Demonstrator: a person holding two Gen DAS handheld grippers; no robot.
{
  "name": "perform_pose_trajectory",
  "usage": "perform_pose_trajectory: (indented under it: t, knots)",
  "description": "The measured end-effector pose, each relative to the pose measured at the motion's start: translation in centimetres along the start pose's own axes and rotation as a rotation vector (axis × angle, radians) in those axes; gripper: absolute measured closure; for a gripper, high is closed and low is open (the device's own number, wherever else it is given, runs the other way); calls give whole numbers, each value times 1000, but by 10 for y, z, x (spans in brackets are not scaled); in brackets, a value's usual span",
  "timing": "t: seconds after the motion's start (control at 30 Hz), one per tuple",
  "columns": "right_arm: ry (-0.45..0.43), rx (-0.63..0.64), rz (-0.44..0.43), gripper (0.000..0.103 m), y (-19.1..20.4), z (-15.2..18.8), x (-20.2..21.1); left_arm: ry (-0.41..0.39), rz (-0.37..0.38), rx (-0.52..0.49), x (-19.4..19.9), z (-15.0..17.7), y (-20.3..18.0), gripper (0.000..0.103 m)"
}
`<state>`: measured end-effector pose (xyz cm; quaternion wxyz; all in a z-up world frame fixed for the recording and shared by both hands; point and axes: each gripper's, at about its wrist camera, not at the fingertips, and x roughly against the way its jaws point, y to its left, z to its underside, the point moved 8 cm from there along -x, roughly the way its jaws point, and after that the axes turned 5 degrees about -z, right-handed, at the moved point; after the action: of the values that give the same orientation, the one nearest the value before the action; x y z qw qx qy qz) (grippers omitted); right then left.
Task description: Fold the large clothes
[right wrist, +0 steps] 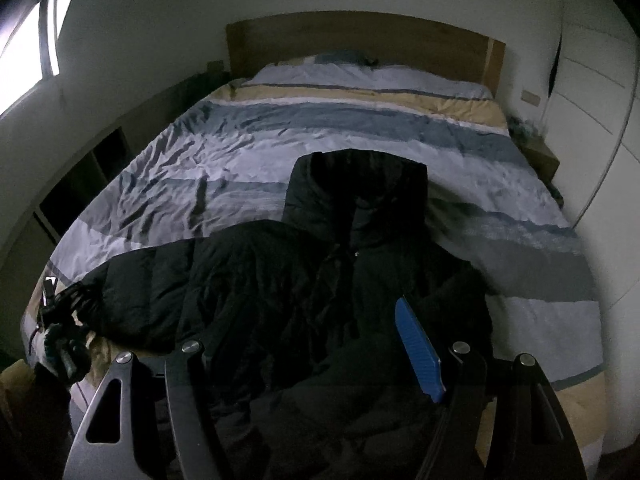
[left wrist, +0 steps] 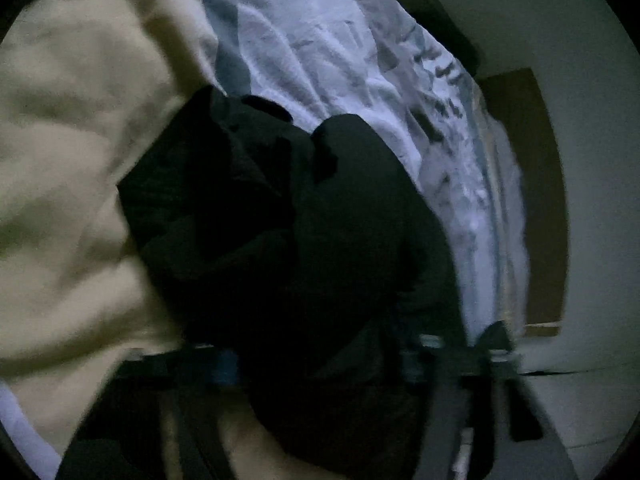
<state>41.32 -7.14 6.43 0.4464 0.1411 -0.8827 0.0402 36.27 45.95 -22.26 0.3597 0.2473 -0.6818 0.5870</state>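
Black jacket (right wrist: 320, 280) lies on the bed (right wrist: 280, 152), hood toward the headboard (right wrist: 360, 40), one sleeve out to the left. Barely begun: no tidy fold visible yet.

Right gripper (right wrist: 316, 356) open, fingers wide over the jacket's lower body.

Left gripper (left wrist: 320, 360) buried in dark cloth; cannot tell whether it grips.

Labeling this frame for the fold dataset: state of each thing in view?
black puffer jacket: spread on the bed, hood toward the headboard, not yet folded
left gripper: at the sleeve end, open or shut not visible
right gripper: open, over the jacket's lower part
striped duvet: wrinkled, covering the bed
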Motion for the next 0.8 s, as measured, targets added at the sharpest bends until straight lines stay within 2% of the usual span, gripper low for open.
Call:
perform_pose_trajectory:
  t: [0.07, 0.17, 0.37, 0.5, 0.63, 0.8]
  knots:
    - [9, 16, -1, 32, 6, -6, 8, 15, 10, -1, 5, 2, -6, 80]
    - [7, 33, -7, 32, 13, -20, 23, 12, -4, -31, 18, 5, -22, 87]
    - [-20, 55, -8, 32, 10, -51, 60, -12, -32, -91, 51, 20, -54, 88]
    - [-39, 57, 13, 32, -5, -61, 83, -23, -38, -134, 73, 38, -72, 88]
    - [-38, 27, 43, 32, -30, -59, 102, -23, -47, -216, 94, 66, -99, 88]
    - [-54, -10, 64, 32, -59, -50, 125, -16, -42, -380, 118, 109, -150, 88]
